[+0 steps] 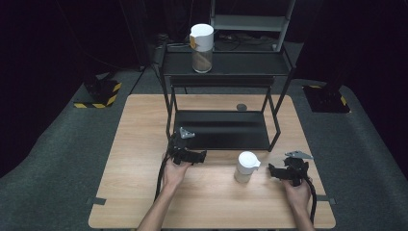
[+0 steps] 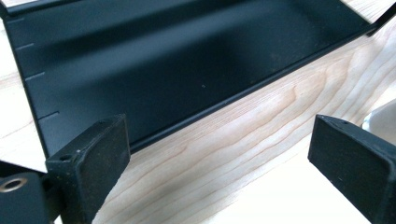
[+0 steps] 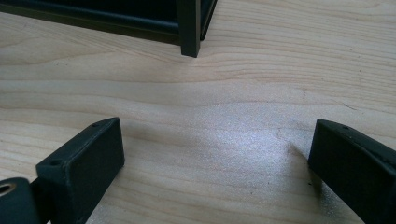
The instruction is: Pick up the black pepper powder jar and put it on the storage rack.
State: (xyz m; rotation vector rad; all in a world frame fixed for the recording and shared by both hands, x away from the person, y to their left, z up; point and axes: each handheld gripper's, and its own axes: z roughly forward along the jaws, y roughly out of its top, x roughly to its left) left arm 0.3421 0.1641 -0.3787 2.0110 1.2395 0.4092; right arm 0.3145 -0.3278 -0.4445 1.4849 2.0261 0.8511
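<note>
Both jaws are held wide and empty on the left hand-held gripper [image 1: 204, 155] and the right hand-held gripper [image 1: 270, 170]. A white-lidded jar [image 1: 246, 166] is seen standing between them on the counter [image 1: 139, 144].

Your rack [image 1: 221, 130] stands at the desk's [image 1: 139, 192] far edge; one jar [image 1: 201, 48] sits on its top shelf, another [image 1: 246, 167] before it.

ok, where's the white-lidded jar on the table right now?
High view: the white-lidded jar stands upright on the wooden table, right of centre, between the two tongs and nearer the right tongs, just in front of the black rack's lower shelf.
</note>
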